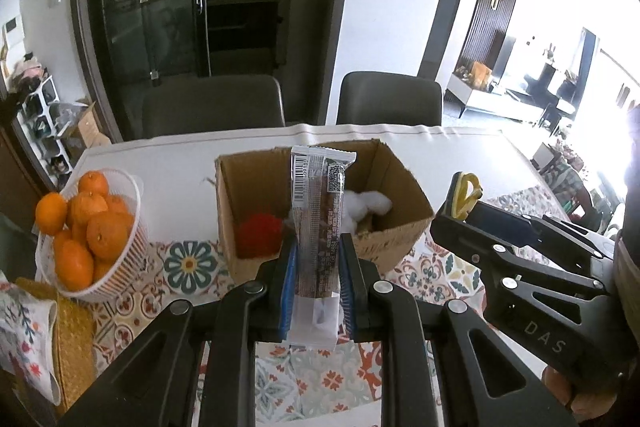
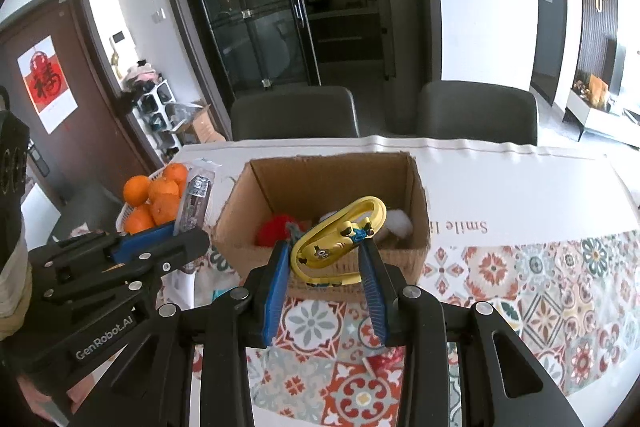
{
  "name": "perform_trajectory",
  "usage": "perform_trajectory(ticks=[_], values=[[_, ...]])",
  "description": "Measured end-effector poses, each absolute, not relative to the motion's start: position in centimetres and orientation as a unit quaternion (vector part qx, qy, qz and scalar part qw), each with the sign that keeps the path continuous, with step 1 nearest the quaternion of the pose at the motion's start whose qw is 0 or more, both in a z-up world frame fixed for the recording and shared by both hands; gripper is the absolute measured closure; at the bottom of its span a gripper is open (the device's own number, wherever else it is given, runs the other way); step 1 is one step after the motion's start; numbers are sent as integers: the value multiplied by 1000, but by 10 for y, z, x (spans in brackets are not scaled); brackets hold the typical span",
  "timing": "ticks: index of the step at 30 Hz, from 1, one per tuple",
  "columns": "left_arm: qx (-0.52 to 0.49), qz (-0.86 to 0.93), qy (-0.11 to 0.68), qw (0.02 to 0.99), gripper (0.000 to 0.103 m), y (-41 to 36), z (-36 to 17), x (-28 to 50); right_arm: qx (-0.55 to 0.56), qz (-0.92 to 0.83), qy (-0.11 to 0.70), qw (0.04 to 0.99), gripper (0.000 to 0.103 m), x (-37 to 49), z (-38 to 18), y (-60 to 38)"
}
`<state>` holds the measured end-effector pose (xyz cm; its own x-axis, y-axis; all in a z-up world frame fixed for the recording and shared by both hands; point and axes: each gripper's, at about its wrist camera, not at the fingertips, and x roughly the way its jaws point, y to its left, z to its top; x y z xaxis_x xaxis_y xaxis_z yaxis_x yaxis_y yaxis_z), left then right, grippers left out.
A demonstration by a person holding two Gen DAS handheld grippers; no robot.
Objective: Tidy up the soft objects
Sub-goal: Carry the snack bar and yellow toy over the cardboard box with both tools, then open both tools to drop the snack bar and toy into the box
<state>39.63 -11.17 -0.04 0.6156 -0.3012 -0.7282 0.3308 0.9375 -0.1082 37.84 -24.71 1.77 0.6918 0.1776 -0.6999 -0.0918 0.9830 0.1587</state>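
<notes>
An open cardboard box (image 1: 394,169) stands on the table and holds a red pompom (image 1: 257,235) and a white fluffy toy (image 1: 370,205). My left gripper (image 1: 318,251) is shut on a silver and brown snack wrapper (image 1: 318,223), held upright just in front of the box. My right gripper (image 2: 326,259) is shut on a yellow minion clip (image 2: 340,239), held at the box's (image 2: 336,171) near rim. The right gripper also shows in the left wrist view (image 1: 460,203), to the right of the box. The left gripper shows in the right wrist view (image 2: 176,235) with the wrapper (image 2: 194,201).
A white basket of oranges (image 1: 90,227) stands left of the box. A woven mat (image 1: 74,339) and a floral cloth (image 1: 24,339) lie at the near left. Two dark chairs (image 1: 390,99) stand behind the table. The tablecloth (image 2: 540,291) is patterned.
</notes>
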Motion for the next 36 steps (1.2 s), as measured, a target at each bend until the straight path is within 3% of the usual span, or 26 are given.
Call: perform_trajectory(ticks=[16,32,36], values=[[31,-181,419,889,82,-121,8,455,42,84,409,908,66,440,23,-247],[53,-169,479,859,82,-136,-29,522,71,80,503,858,66,511,-35,-260],[53,-172,501,847,76,-137,-41,533,79,80,519,847,65,522,-48,-262]])
